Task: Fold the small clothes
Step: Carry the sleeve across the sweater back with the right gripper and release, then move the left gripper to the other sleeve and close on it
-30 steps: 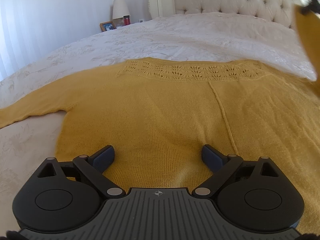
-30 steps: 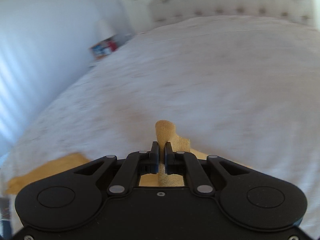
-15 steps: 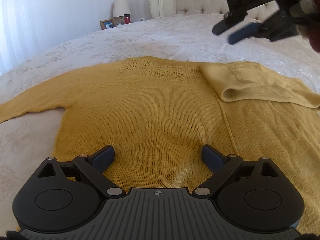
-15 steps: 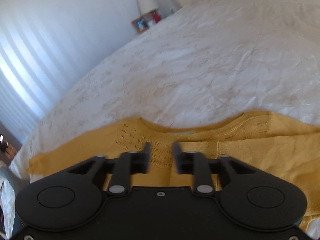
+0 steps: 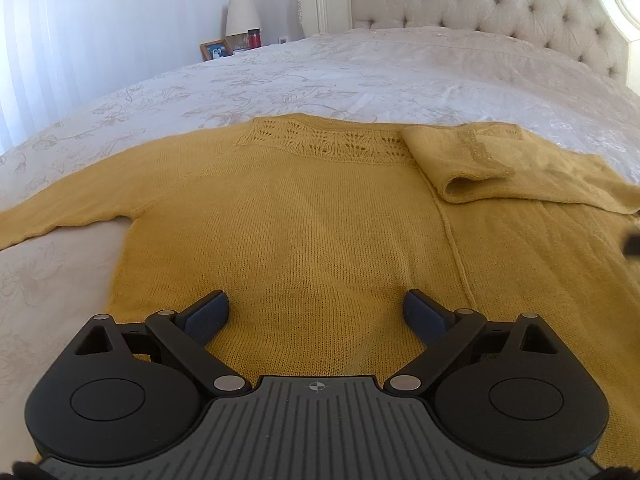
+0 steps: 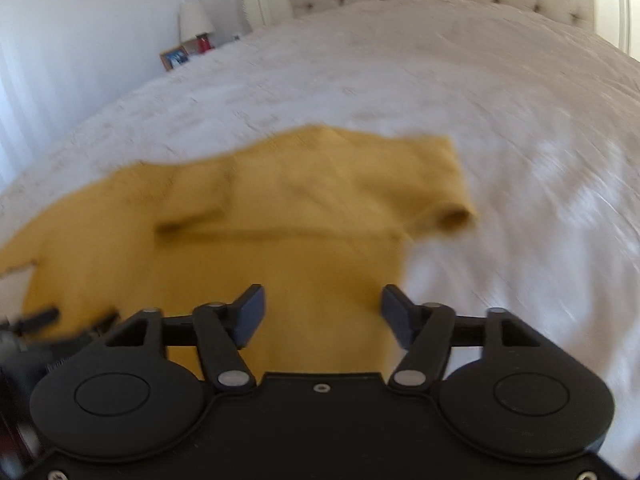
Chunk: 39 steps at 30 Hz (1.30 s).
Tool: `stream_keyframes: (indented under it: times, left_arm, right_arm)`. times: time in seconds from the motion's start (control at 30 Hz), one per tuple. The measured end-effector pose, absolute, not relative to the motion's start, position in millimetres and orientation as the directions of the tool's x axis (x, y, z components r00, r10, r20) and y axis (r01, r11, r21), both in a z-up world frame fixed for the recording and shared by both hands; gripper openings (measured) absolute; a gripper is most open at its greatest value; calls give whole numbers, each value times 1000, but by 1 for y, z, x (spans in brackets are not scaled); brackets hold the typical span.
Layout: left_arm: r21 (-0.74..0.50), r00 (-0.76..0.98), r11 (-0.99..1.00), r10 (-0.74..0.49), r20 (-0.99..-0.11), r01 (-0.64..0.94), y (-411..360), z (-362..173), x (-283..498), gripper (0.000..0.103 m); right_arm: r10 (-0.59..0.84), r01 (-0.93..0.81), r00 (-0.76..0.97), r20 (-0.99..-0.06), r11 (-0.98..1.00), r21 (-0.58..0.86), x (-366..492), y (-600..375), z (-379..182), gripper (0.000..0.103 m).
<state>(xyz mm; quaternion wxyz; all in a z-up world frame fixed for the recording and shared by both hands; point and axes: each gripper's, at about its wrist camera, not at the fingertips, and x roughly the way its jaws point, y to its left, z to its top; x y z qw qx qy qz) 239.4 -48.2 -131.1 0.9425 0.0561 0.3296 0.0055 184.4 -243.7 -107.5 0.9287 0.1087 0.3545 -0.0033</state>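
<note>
Mustard knit sweater (image 5: 304, 216) lying flat on the white bedspread (image 5: 360, 76); one sleeve (image 5: 520, 168) folded across the chest, the other sleeve (image 5: 60, 212) outstretched toward the bed's left edge. Left claw (image 5: 316, 312) wide open, empty, above the hem. Right claw (image 6: 322, 312) wide open, empty, over the sweater's right side seam, with bare bedspread beyond.
</note>
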Motion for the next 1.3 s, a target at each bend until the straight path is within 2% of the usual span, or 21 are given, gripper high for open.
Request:
stream_keyframes:
  times: [0.07, 0.13, 0.2, 0.3, 0.33, 0.37, 0.47, 0.57, 0.7, 0.87, 1.13, 1.23, 1.3]
  left_arm:
    - [117, 783, 993, 52, -620, 26, -49, -131, 239, 96]
    - [122, 780, 992, 54, -624, 28, -50, -130, 240, 96]
    - [118, 776, 992, 49, -629, 33, -49, -128, 241, 96]
    - [127, 763, 991, 41, -645, 54, -49, -120, 242, 92]
    - [140, 761, 988, 40, -647, 66, -52, -115, 242, 85]
    - [157, 766, 984, 35, -642, 86, -56, -108, 241, 84]
    - [220, 812, 966, 18, -584, 137, -79, -90, 240, 84]
    - [256, 827, 946, -22, -562, 199, -107, -81, 252, 84]
    - [329, 828, 909, -29, -560, 254, -143, -88, 276, 83]
    - [396, 808, 878, 17, -589, 270, -164, -109, 302, 75]
    - [396, 820, 886, 34, -571, 240, -166, -99, 311, 75]
    - [352, 826, 900, -16, -563, 257, -162, -91, 306, 75]
    - [387, 826, 885, 4, -563, 259, -166, -92, 307, 75]
  right_arm:
    - [60, 81, 735, -676, 981, 175, 176, -249, -113, 94]
    - [62, 66, 733, -677, 985, 162, 168, -253, -118, 95]
    - [69, 55, 734, -676, 985, 161, 163, -257, -122, 102]
    - [72, 53, 738, -671, 985, 165, 158, -262, -128, 102]
    - [81, 47, 743, -665, 984, 173, 156, -264, -129, 102]
    - [94, 40, 748, -657, 982, 185, 155, -266, -131, 102]
    - [128, 15, 736, -665, 978, 206, 156, -270, -127, 102]
    - [163, 1, 760, -629, 968, 252, 154, -278, -113, 102]
    - [167, 17, 786, -596, 957, 290, 149, -292, -103, 102]
    - [169, 34, 810, -561, 942, 333, 144, -308, -93, 102]
    - [200, 16, 821, -534, 928, 372, 142, -315, -86, 102]
    - [233, 1, 818, -525, 914, 406, 140, -318, -84, 102]
    - [245, -5, 823, -513, 905, 425, 139, -321, -82, 102]
